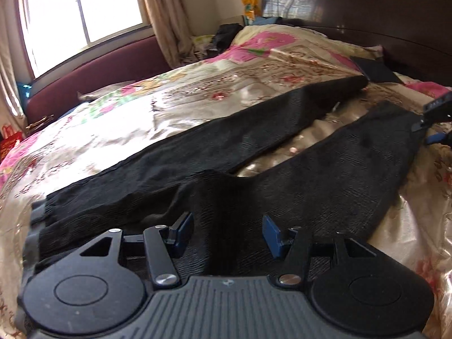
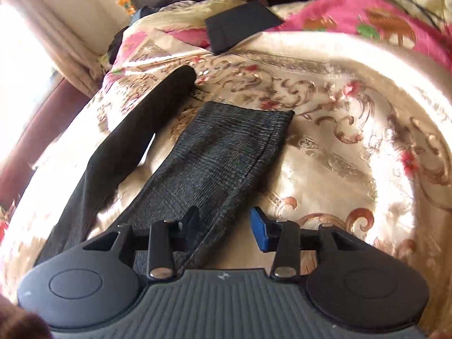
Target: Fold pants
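Left gripper (image 1: 228,233) stands with its jaws parted about halfway and nothing between the blue pads, poised just above the black pants (image 1: 254,175) at the seat, near the waistband end. Right gripper (image 2: 224,227) is parted too, a bit narrower, nothing clamped; its left finger sits over the outer edge of the nearer trouser leg and its right finger over bare bedspread (image 2: 339,155). Whether either pad actually grazes the cloth is hard to tell.

And the surface: a bed under a shiny cream bedspread with gold scrolls, red blossoms and big pink patches, sunlight glaring off it. The pants lie flat on it, waist toward the near edge, the two legs spread in a V and running away toward the head of the bed. In the right wrist view the nearer leg's hem ends well ahead of the gripper, the other leg angles off to the left beyond it.

Farther on, a dark folded cloth (image 2: 243,25) rests on the bedspread near the dark wooden headboard (image 1: 353,2). To the left, a maroon padded bench (image 1: 93,79) sits under a bright window (image 1: 82,5) with beige curtains (image 1: 161,14), and clutter fills the far corner.
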### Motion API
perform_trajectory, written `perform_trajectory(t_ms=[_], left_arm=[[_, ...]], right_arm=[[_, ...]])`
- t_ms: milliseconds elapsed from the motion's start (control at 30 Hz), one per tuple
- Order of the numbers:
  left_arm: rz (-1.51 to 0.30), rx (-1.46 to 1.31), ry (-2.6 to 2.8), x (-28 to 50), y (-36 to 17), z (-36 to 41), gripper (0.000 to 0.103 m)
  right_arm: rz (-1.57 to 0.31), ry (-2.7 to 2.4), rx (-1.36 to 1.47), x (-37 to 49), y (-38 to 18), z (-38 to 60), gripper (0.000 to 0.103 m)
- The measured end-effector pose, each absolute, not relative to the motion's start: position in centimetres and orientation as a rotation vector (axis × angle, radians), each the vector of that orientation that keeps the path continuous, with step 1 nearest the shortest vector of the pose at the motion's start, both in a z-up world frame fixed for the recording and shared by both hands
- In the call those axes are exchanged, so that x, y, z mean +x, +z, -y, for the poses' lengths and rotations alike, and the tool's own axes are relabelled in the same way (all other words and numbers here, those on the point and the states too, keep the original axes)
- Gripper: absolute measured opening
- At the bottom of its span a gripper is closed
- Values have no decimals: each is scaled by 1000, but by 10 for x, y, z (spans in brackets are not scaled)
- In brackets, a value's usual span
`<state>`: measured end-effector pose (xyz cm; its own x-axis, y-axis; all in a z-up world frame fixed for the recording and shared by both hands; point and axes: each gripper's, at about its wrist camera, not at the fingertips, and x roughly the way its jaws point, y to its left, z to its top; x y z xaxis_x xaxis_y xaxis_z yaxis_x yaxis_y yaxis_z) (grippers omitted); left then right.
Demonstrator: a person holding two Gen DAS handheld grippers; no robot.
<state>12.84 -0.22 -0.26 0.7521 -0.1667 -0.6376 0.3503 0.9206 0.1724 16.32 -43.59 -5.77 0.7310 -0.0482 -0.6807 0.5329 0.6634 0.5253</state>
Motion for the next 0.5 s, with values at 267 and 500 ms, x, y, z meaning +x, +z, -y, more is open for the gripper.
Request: perform_trajectory(t_ms=[267,500], left_arm=[[-765,279,-362,144,-2,40,67],[-701,276,-349,134,-16,24,68]], right_arm=[[-677,-375,907,158,-60,459,4],[-722,-377,655,158,-50,450,11]])
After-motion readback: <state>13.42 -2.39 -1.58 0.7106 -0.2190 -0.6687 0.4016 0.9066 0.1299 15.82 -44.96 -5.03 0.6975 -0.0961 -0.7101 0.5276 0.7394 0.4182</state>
